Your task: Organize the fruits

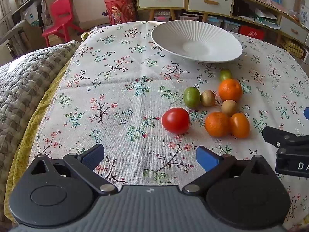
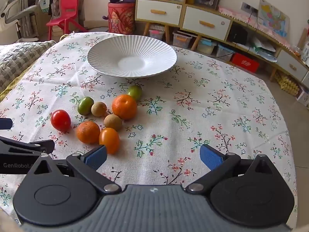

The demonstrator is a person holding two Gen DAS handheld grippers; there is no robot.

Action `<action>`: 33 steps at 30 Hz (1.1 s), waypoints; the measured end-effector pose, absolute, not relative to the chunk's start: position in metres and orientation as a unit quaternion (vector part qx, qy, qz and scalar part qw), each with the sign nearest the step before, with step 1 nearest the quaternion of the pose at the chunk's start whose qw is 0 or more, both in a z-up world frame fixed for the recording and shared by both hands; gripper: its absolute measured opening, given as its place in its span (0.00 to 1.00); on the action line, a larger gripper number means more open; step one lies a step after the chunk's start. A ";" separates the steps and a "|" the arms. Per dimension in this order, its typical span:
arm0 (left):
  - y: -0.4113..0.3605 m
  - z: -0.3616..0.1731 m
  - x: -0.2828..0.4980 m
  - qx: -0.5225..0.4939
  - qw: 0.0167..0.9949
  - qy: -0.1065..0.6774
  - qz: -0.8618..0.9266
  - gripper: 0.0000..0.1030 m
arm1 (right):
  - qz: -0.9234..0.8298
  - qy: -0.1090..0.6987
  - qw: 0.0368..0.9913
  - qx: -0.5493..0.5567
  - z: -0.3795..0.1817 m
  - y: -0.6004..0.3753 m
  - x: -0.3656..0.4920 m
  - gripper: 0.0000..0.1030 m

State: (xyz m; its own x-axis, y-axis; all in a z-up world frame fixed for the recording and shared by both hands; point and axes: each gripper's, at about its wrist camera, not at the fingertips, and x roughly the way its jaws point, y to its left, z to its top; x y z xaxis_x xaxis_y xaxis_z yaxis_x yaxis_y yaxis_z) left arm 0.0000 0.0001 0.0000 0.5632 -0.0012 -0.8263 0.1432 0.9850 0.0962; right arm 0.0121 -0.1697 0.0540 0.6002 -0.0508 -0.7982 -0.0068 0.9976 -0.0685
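Your left gripper (image 1: pixel 150 157) is spread wide, blue pads well apart, nothing between them, only floral tablecloth (image 1: pixel 115 89) under the gap. Your right gripper (image 2: pixel 153 157) is the same: jaws wide, empty.

The fruits sit in one loose cluster on the cloth, ahead of both grippers and not touched by either. From the left wrist view the cluster is ahead and to the right of the gap. Red tomato (image 1: pixel 175 120) is nearest, just beyond the right-hand pad's line. Near orange (image 1: pixel 217 124) touches the orange tomato (image 1: pixel 239 125) beside it. Behind them: a brown fruit (image 1: pixel 229 107), another brown fruit (image 1: pixel 207 98) touching a green fruit (image 1: pixel 191 97), then the far orange (image 1: pixel 230 89) and a second green fruit (image 1: pixel 225 74) behind it.

From the right wrist view the cluster is ahead and to the left. The orange tomato (image 2: pixel 109 140) lies just beside your left-hand pad, partly hidden behind it; can't tell if they touch. The near orange (image 2: pixel 88 132) is next to it, the red tomato (image 2: pixel 60 120) further left.

White ribbed plate (image 1: pixel 197 41) is empty, at the far side of the cloth beyond the fruits. Your other gripper's body shows at each view's edge.
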 end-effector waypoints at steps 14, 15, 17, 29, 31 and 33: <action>0.000 -0.003 0.000 0.080 0.880 0.466 -0.041 0.89 | -0.012 0.451 0.892 -0.031 0.052 -0.165 0.013 1.00; 0.000 -0.004 0.000 0.079 0.880 0.466 -0.041 0.89 | -0.012 0.451 0.892 -0.031 0.051 -0.165 0.013 1.00; 0.000 -0.004 0.000 0.079 0.880 0.466 -0.041 0.89 | -0.011 0.450 0.892 -0.031 0.054 -0.165 0.012 1.00; -0.001 -0.002 -0.001 0.078 0.880 0.467 -0.041 0.89 | -0.006 0.448 0.894 -0.031 0.054 -0.168 0.012 1.00; -0.001 -0.002 -0.001 0.079 0.880 0.466 -0.041 0.89 | -0.005 0.449 0.893 -0.031 0.054 -0.168 0.012 1.00; -0.001 -0.002 -0.001 0.079 0.880 0.467 -0.041 0.89 | -0.005 0.449 0.893 -0.032 0.054 -0.168 0.012 1.00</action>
